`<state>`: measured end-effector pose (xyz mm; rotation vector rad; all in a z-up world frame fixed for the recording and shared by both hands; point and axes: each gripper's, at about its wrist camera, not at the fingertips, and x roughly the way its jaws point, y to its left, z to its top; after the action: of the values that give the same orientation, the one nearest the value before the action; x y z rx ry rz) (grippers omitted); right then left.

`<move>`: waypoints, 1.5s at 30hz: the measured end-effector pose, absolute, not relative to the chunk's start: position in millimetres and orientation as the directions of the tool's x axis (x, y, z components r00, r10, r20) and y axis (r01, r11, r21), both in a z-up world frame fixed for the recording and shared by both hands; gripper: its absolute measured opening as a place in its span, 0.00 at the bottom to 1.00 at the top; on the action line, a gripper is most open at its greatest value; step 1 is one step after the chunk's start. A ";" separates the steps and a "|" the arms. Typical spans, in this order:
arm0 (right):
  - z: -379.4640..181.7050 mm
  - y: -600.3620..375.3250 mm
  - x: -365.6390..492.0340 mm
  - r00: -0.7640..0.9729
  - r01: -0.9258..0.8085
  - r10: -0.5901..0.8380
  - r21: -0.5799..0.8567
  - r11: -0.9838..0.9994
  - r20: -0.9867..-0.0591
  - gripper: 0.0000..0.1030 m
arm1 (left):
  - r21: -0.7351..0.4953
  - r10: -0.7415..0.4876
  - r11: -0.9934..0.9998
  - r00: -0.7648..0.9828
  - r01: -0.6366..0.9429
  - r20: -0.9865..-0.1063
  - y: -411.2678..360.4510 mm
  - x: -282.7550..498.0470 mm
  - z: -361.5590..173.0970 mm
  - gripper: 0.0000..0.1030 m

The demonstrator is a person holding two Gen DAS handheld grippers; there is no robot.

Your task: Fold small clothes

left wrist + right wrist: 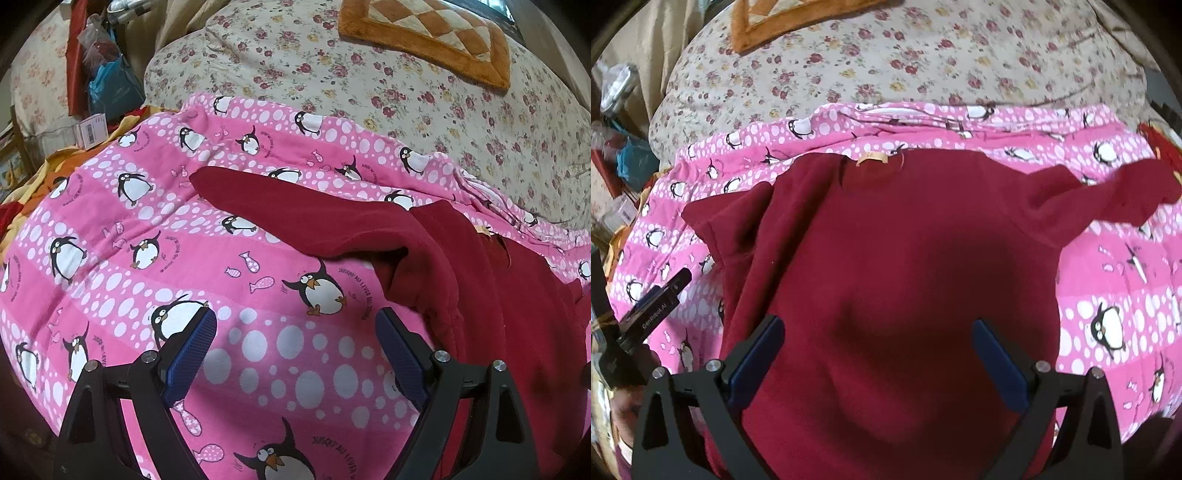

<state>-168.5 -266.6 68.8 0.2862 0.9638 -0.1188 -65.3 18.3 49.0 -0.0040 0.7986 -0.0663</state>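
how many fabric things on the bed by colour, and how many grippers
Dark red: 1, the sweater
Pink: 1, the penguin sheet
Cream floral: 1, the quilt
Orange: 1, the checked cushion
Grippers: 2, left gripper and right gripper, both open
Total: 6

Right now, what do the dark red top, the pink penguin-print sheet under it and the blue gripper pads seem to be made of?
Dark red top: probably fleece or brushed knit; matte, slightly fuzzy, with soft thick folds. Pink penguin-print sheet: likely thin woven cotton; flat, printed, with fine wrinkles. Blue gripper pads: seemingly rubber or textured plastic; a fine dotted grip pattern shows.
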 end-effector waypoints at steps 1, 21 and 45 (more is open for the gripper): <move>68.9 -265.6 -167.7 0.570 0.221 0.023 0.180 0.959 -0.821 1.00 | -0.027 -0.059 0.998 0.695 0.057 -0.716 18.4 -65.2 48.8 0.69; 51.0 -271.6 -141.1 0.558 0.157 0.081 0.201 0.967 -0.826 1.00 | -0.189 -0.015 0.964 0.674 -0.185 -0.739 103.1 28.2 65.6 0.69; 35.5 -310.4 -120.8 0.564 0.183 0.091 0.232 0.955 -0.821 1.00 | -0.325 -0.156 0.939 0.702 -0.114 -0.695 111.6 142.7 77.0 0.00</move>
<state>-120.8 -310.4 35.5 0.3074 0.9740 -0.0549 142.7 111.6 77.0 -0.3607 0.7963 -0.0241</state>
